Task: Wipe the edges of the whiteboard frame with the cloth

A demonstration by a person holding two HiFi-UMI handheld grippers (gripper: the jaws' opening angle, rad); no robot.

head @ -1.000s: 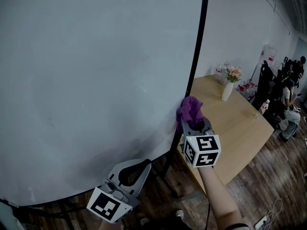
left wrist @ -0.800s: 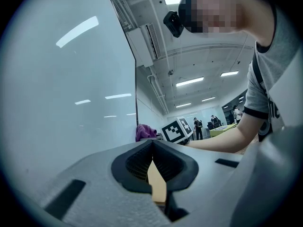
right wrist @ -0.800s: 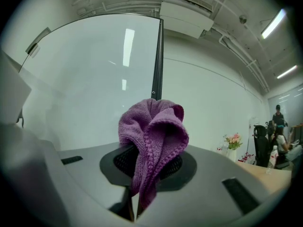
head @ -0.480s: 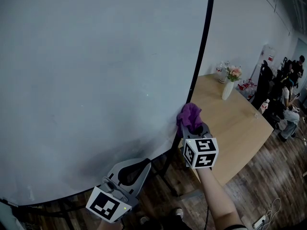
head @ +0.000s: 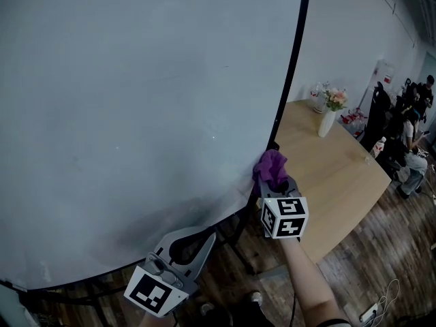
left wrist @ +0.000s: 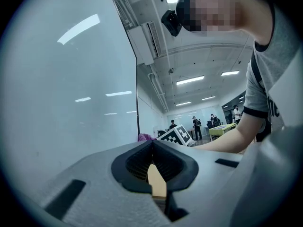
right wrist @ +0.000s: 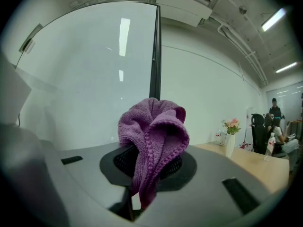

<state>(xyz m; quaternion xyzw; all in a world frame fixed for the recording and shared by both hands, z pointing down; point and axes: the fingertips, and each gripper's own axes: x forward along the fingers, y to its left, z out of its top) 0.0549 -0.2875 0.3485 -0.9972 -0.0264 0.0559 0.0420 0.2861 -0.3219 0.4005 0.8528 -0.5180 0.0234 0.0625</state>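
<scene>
The whiteboard (head: pixel 136 101) fills the left of the head view, and its black frame (head: pixel 294 53) runs down its right side. A crumpled purple cloth (head: pixel 271 167) presses against the lower part of that frame edge, and my right gripper (head: pixel 274 180) is shut on it. The right gripper view has the cloth (right wrist: pixel 152 131) bunched between the jaws of the right gripper (right wrist: pixel 150 151), with the frame (right wrist: pixel 155 51) rising just behind. My left gripper (head: pixel 206 234) hangs low below the board's bottom edge, shut and holding nothing. In the left gripper view, the left gripper (left wrist: pixel 152 144) points along the board toward the cloth (left wrist: pixel 144 137).
A light wooden table (head: pixel 334 176) stands right of the board, with a white vase of flowers (head: pixel 328 118) at its far end. People sit by chairs at the far right (head: pixel 409 148). Black stand legs (head: pixel 238 240) cross the wooden floor (head: pixel 368 264) beneath the board.
My right gripper has slid the cloth a little way down the frame's right edge. The left gripper has stayed put.
</scene>
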